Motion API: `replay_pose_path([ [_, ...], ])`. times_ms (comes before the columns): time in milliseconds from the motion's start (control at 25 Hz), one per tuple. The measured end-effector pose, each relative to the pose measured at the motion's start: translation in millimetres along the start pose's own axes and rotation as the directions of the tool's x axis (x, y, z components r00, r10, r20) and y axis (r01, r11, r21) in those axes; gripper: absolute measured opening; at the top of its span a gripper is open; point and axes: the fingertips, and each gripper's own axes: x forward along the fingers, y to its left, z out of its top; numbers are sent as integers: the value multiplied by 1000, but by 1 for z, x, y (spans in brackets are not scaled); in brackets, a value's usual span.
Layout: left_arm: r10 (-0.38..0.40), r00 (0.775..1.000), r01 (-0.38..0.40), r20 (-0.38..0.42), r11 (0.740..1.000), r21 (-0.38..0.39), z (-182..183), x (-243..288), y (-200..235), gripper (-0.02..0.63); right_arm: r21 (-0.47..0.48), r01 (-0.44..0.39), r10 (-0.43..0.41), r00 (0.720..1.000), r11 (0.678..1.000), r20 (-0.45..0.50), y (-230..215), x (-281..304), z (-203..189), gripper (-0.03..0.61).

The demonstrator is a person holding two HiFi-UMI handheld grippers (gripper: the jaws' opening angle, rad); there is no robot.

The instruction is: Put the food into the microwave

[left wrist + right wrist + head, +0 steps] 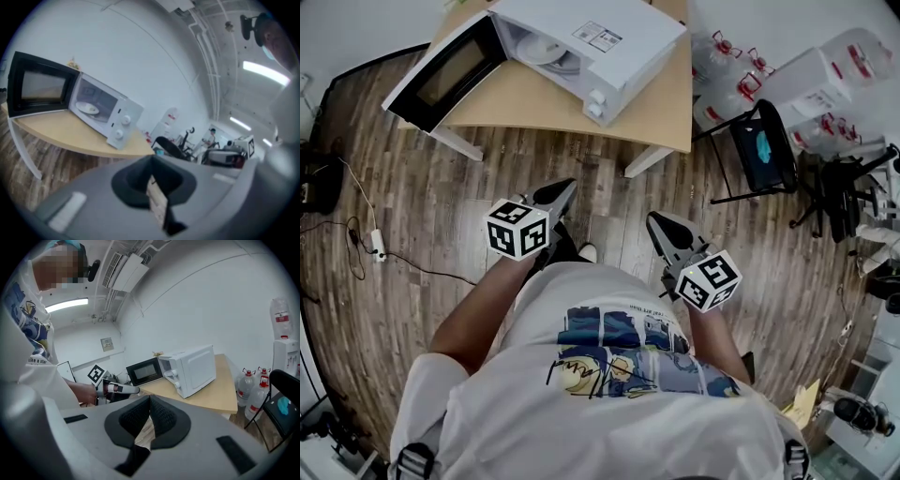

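A white microwave stands on the wooden table with its dark door swung wide open to the left. Inside the cavity lies a white plate, which the left gripper view shows as a pale dish; what is on it I cannot make out. My left gripper hangs over the floor, well short of the table, with its jaws shut and nothing between them. My right gripper is beside it, close to my body, also shut and empty.
A black folding chair stands right of the table, with large water bottles behind it. Cables and a power strip lie on the plank floor at the left. Equipment clutters the far right.
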Motion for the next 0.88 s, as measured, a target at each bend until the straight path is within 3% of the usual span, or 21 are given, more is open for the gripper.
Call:
replay_pose_path([
  [360, -51, 998, 53, -22, 997, 51, -14, -3, -35, 8, -19, -5, 5, 1000, 1000, 4, 14, -16, -9, 8],
  [880, -10, 1000, 11, -27, 999, 40, -31, -20, -37, 8, -65, -34, 34, 999, 997, -1, 26, -24, -14, 8],
])
